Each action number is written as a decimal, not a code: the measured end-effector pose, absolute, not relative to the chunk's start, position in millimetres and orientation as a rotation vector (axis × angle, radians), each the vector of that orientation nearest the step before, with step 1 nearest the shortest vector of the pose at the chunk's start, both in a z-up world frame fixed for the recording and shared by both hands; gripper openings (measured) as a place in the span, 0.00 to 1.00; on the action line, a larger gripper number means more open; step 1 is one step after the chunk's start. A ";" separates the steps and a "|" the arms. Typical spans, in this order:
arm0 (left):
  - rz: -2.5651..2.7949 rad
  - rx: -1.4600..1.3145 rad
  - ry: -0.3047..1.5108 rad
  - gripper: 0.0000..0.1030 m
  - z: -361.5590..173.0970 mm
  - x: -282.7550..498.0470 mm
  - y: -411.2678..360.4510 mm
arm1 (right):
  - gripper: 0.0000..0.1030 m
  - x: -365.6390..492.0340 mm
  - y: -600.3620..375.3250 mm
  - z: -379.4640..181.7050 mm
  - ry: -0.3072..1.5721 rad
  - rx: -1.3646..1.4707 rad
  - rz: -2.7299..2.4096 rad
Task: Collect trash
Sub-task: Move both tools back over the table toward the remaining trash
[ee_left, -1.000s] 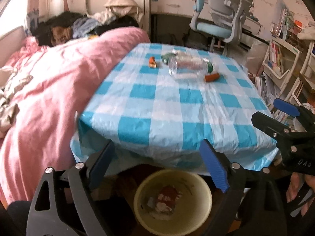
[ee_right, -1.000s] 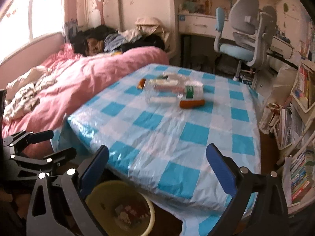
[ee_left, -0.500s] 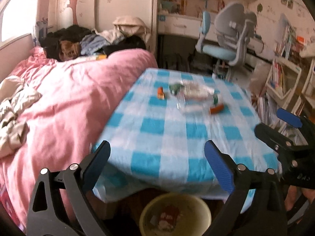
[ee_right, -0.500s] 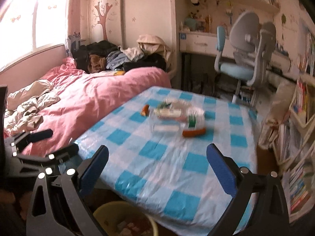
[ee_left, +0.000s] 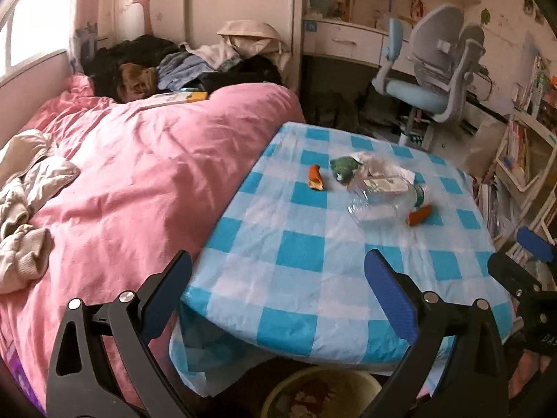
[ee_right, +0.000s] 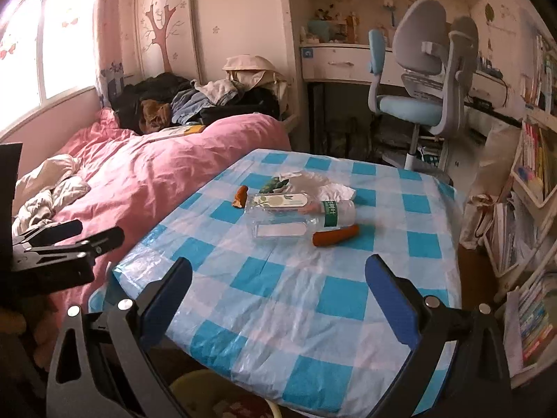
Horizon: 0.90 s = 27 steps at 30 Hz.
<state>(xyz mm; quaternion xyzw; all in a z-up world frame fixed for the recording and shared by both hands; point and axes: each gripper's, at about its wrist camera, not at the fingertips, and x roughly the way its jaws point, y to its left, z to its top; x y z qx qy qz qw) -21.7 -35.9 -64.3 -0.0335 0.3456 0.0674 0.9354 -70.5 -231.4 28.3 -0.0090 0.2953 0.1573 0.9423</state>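
Up on the table (ee_left: 303, 254), covered in a blue-and-white checked plastic cloth, the trash lies in a loose cluster toward the table's far half. A clear plastic bottle (ee_right: 296, 214) with a green label band lies on its side at the middle of the cluster. Just beside the bottle, on its near right, rests an orange sausage-like piece (ee_right: 336, 235); a second, shorter orange piece (ee_left: 315, 177) lies apart from the bottle toward the table's bed side. A crumpled green wrapper (ee_left: 344, 168) and a clear crinkled bag (ee_right: 322, 184) sit at the bottle's far side, touching or nearly touching it.

Both tools hang over the table's near edge, well short of the cluster. The left gripper (ee_left: 278, 289) has its blue-padded jaws spread wide with nothing between them but cloth seen past them. The right gripper (ee_right: 278, 291) is likewise spread wide and empty, pointing toward the bottle from the near edge. Each tool shows at the side of the other's view.

Under the table's near edge, below both tools, stands a yellow bin (ee_left: 322, 395) holding scraps. A pink duvet (ee_left: 146, 181) covers the bed touching the table's left side, and a grey-blue desk chair (ee_right: 423, 80) stands beyond the table's far end.
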 end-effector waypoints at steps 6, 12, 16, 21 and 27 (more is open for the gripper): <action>0.116 -0.034 0.706 0.93 -69.0 -18.7 -45.8 | 0.92 -65.7 -226.1 24.3 0.605 -0.028 0.325; 0.103 -0.030 0.720 0.93 -72.9 -10.4 -50.6 | 0.92 -64.7 -217.8 23.9 0.592 -0.073 0.336; 0.106 -0.037 0.721 0.93 -73.7 -4.4 -50.5 | 0.92 -62.4 -215.9 23.8 0.584 -0.092 0.342; 0.113 -0.060 0.729 0.93 -74.5 5.8 -48.2 | 0.92 -55.5 -218.7 22.7 0.590 -0.081 0.340; 0.115 -0.036 0.729 0.93 -74.9 23.2 -51.6 | 0.92 -41.3 -223.4 20.0 0.597 -0.081 0.333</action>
